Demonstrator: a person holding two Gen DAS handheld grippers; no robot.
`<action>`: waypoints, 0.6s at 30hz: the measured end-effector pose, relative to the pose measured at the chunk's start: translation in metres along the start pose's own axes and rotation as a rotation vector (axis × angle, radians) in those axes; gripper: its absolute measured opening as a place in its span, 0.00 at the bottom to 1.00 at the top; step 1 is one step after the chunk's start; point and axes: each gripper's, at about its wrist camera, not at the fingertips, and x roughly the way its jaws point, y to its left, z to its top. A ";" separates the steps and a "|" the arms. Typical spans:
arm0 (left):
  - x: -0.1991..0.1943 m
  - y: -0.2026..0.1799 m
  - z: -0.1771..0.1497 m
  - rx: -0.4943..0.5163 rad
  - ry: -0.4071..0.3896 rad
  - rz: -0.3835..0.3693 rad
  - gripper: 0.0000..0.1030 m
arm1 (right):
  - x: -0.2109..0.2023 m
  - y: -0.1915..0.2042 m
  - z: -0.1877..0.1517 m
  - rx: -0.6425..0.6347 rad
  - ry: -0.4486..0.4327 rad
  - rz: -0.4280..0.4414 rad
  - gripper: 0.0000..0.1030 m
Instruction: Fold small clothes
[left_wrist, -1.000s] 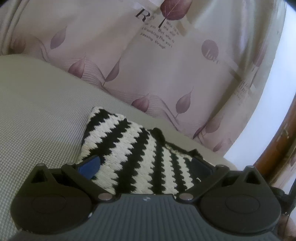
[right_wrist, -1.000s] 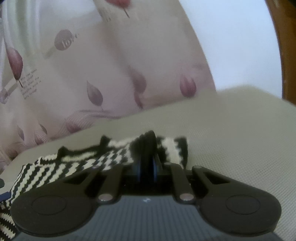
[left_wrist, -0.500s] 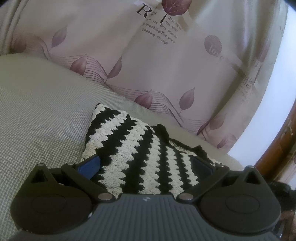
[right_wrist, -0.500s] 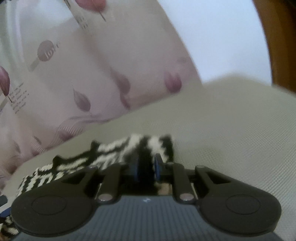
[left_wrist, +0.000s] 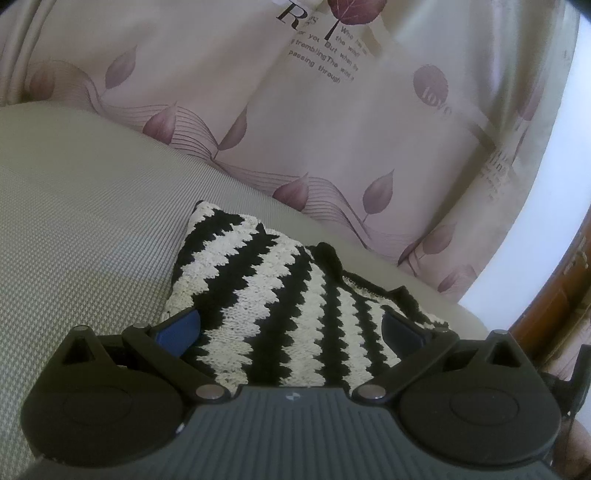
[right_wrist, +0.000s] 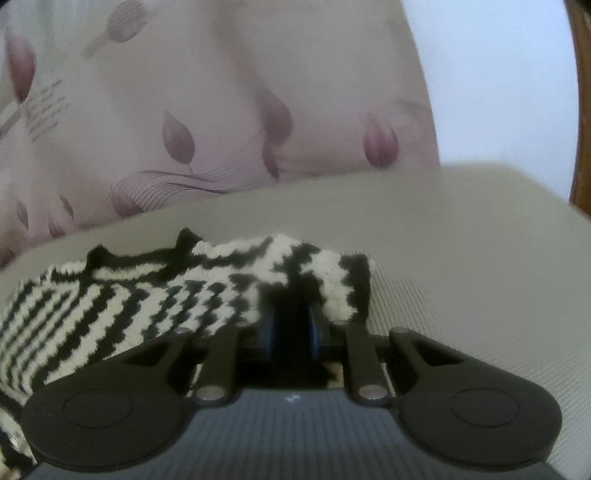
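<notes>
A black-and-white zigzag knit garment (left_wrist: 236, 258) lies on a grey-green woven cushion (left_wrist: 81, 229). My left gripper (left_wrist: 290, 321) hovers low over its near part, open wide. One blue pad (left_wrist: 181, 326) sits at the garment's left edge, and the other finger is over its right side. In the right wrist view the same garment (right_wrist: 147, 295) stretches away to the left. My right gripper (right_wrist: 291, 321) is at its bunched right end, jaws narrowly apart with black knit filling the gap and pressed by the pads. That view is blurred.
A pale curtain (left_wrist: 332, 129) printed with purple leaves and text hangs just behind the cushion. Brown wooden furniture (left_wrist: 554, 302) stands at the far right, with a white wall (right_wrist: 498, 74) beyond. Bare cushion (right_wrist: 480, 277) extends to the right of the garment.
The right gripper's jaws have parted slightly, from tight together to a narrow gap. It has dropped a little with the garment's end, which now lies lower. The left gripper has kept still.
</notes>
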 end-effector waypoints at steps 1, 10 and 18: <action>0.000 0.000 0.000 0.003 0.001 0.002 1.00 | 0.002 -0.001 -0.001 0.008 -0.005 -0.003 0.21; -0.009 -0.006 0.012 0.068 0.096 -0.010 1.00 | -0.040 -0.011 -0.007 0.036 -0.043 -0.013 0.30; -0.093 0.013 0.007 0.070 0.186 -0.076 1.00 | -0.182 -0.033 -0.073 -0.038 -0.114 0.219 0.68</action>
